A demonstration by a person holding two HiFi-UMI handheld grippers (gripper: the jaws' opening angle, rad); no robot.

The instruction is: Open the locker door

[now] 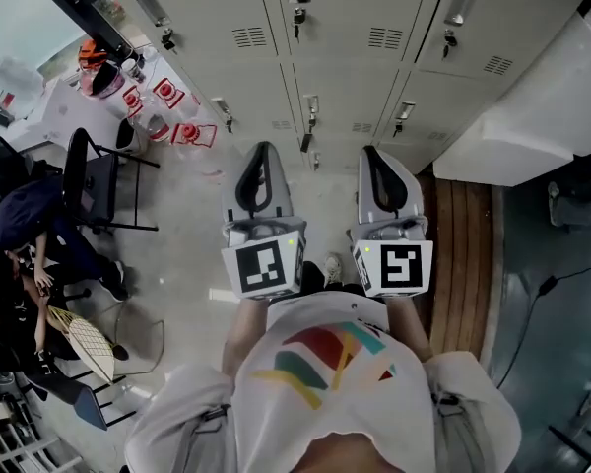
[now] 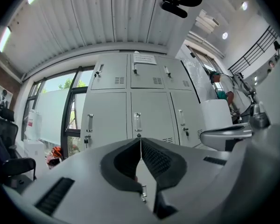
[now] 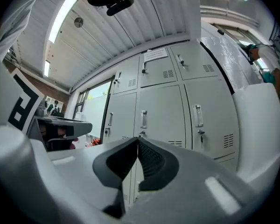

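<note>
A bank of grey metal lockers [image 1: 340, 28] is faced. The locker door [image 2: 151, 113] most directly ahead lies in the lower row, in the middle column, and is seen closed and flush with its neighbours. The left gripper [image 1: 263, 152] and the right gripper [image 1: 371, 153] are held side by side in front of the chest, well apart from the lockers. In each gripper view the dark pads are seen pressed together along a thin seam with nothing between them, so both tools are clenched on nothing. A slim upright handle [image 2: 137, 122] is mounted near the door's left edge, and a small lock [image 2: 138, 135] sits just beneath it; something that looks like a key hangs from it. The hinges are therefore judged to be on the right. The door is likely thin sheet steel: light, stiff, free-swinging, perhaps a little springy at the corners. Its painted face is smooth and offers no purchase. Hold is best taken on the handle itself, pinched across its narrow bar, for which one pair of jaws must first be parted. Whether the lock is engaged cannot be told.
</note>
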